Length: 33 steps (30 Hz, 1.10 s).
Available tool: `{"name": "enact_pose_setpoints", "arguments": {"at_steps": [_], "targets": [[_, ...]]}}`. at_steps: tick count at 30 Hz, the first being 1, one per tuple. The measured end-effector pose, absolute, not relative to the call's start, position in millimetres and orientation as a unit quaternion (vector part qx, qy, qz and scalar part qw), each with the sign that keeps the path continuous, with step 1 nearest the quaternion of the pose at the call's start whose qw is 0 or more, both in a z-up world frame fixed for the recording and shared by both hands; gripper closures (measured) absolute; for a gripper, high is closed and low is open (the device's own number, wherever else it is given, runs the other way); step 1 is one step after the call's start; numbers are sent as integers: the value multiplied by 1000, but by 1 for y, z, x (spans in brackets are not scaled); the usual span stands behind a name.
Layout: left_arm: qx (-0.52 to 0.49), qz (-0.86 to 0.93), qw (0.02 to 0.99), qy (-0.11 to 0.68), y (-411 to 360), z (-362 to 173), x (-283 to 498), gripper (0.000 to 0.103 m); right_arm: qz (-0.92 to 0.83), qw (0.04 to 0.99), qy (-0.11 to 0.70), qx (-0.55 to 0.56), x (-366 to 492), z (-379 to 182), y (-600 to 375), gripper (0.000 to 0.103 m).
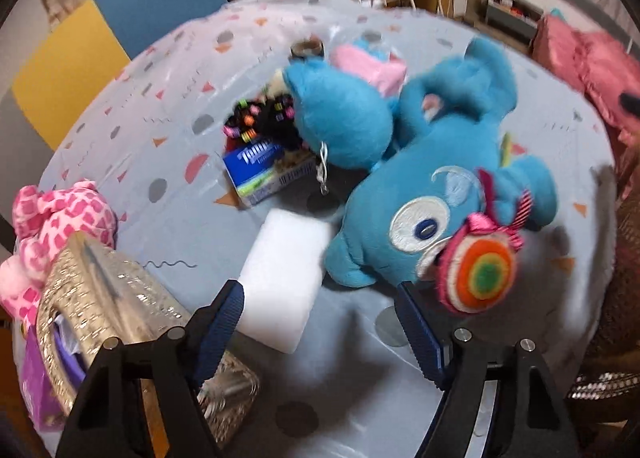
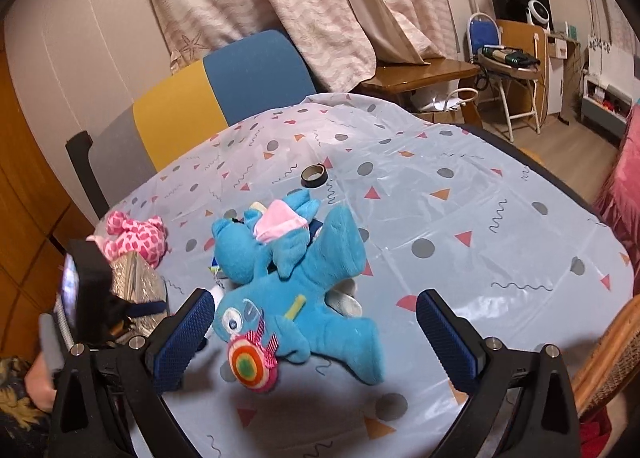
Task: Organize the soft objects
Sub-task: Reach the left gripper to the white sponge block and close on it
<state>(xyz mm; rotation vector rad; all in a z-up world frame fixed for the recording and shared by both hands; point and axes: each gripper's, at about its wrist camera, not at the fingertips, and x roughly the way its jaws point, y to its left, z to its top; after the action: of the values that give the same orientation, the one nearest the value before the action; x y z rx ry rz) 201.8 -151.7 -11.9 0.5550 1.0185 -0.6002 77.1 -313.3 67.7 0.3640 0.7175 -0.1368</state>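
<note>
Both grippers hover spread and empty over the desk [image 2: 480, 193]. The left gripper [image 1: 320, 322] hangs above a white block [image 1: 284, 278], the right gripper [image 2: 316, 334] above the blue plush [image 2: 304, 290], which lies mid-desk. A pink plush [image 1: 60, 217] lies beside a shiny bag [image 1: 100, 298].

Plush on glossy plastic

The blue toy [image 1: 420, 193] and pink toy [image 1: 52, 225] are fuzzy plush; the tablecloth [image 2: 460, 209] is smooth, shiny plastic; the bag [image 1: 104, 298] looks glittery and metallic; the white block [image 1: 284, 274] is matt; the gripper pads [image 2: 184, 334] are rough-textured.
</note>
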Motion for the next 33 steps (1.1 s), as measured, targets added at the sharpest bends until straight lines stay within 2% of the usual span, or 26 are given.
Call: {"name": "enact_pose_setpoints", "arguments": {"at_steps": [5, 12, 16, 23, 29, 33], "targets": [[311, -259, 775, 485, -166, -37, 207, 25, -63, 917, 346, 190, 85, 66, -316, 0], [329, -259, 756, 503, -178, -66, 220, 25, -57, 916, 343, 200, 92, 64, -317, 0], [292, -274, 764, 505, -174, -64, 218, 33, -61, 916, 340, 204, 93, 62, -320, 0], [194, -378, 736, 528, -161, -50, 174, 33, -74, 910, 345, 216, 96, 51, -329, 0], [134, -340, 774, 518, -129, -48, 165, 34, -76, 904, 355, 224, 96, 46, -337, 0], [175, -295, 806, 483, -125, -40, 163, 36, -72, 905, 359, 219, 98, 51, -341, 0]]}}
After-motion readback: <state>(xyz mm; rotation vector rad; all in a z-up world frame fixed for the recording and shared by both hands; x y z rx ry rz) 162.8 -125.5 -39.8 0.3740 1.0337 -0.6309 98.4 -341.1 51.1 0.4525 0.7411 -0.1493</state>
